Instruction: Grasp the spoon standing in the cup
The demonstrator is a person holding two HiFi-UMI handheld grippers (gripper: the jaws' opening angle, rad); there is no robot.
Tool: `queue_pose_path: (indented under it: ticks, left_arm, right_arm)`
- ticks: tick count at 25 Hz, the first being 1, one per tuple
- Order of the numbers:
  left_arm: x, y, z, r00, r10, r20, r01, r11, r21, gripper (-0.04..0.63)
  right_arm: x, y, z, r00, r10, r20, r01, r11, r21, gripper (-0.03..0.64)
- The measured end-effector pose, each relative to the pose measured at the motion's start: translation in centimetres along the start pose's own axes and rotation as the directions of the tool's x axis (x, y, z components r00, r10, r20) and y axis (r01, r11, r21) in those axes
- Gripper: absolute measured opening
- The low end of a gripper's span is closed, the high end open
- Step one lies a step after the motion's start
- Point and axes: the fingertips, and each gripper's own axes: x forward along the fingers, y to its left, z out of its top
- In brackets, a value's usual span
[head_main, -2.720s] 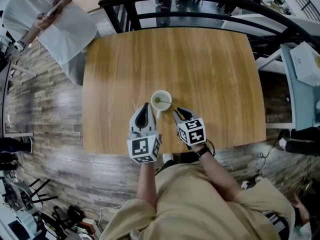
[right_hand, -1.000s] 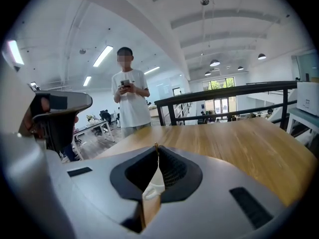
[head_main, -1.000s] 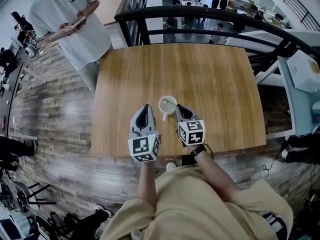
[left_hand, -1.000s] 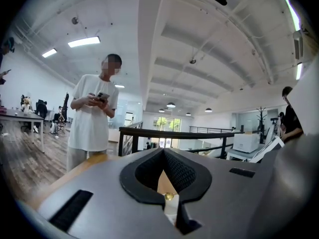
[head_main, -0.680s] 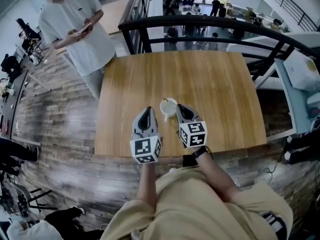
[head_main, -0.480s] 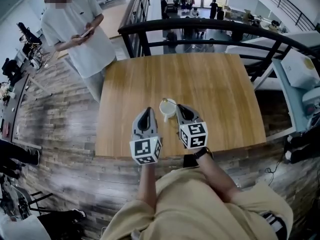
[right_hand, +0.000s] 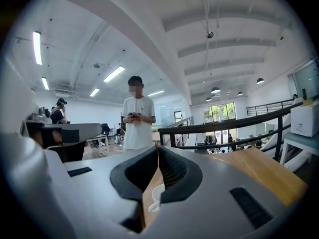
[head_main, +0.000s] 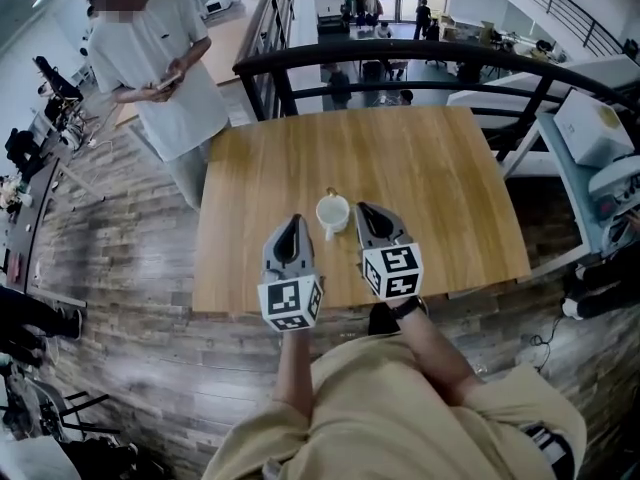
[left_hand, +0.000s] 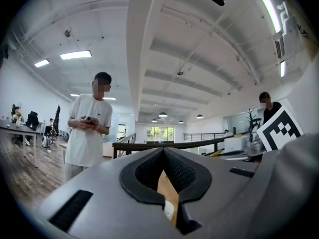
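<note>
A white cup (head_main: 332,213) stands on the wooden table (head_main: 430,168), near its front middle. The thin spoon (head_main: 331,193) stands in the cup, with its handle end showing over the far rim. My left gripper (head_main: 291,223) is just left of the cup and a little nearer to me, shut and empty. My right gripper (head_main: 364,210) is close to the cup's right side, also shut with nothing in it. Part of the cup (right_hand: 155,195) shows low through the right gripper's (right_hand: 158,148) jaw gap. A sliver of the cup (left_hand: 169,210) shows below the left gripper's (left_hand: 163,151) shut tips.
A black railing (head_main: 400,53) runs along the table's far edge. A person in a white shirt (head_main: 160,58) stands at the far left corner, looking at a phone. The table's front edge (head_main: 250,303) is just behind both grippers. A white box (head_main: 595,128) sits at the right.
The head view has tilted and shifted, so the table looks smaller and farther off. Both grippers stay shut on either side of the cup, in much the same places relative to it.
</note>
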Motion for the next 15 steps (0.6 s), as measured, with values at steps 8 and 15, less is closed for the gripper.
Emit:
queue_pose_path:
  ticks: [8, 15]
  left_arm:
    - [-1.5, -0.8, 1.5, 0.999, -0.014, 0.034, 0.014, 1.000, 0.017, 0.006]
    - [-2.1, -1.0, 2.8, 0.998, -0.015, 0.065, 0.013, 0.999, 0.041, 0.006]
  right_arm:
    - [-2.6, 0.4, 2.4, 0.999, -0.015, 0.042, 0.017, 0.999, -0.038, 0.017]
    - [-3.9, 0.5, 4.3, 0.997, -0.027, 0.076, 0.033, 0.997, -0.073, 0.018]
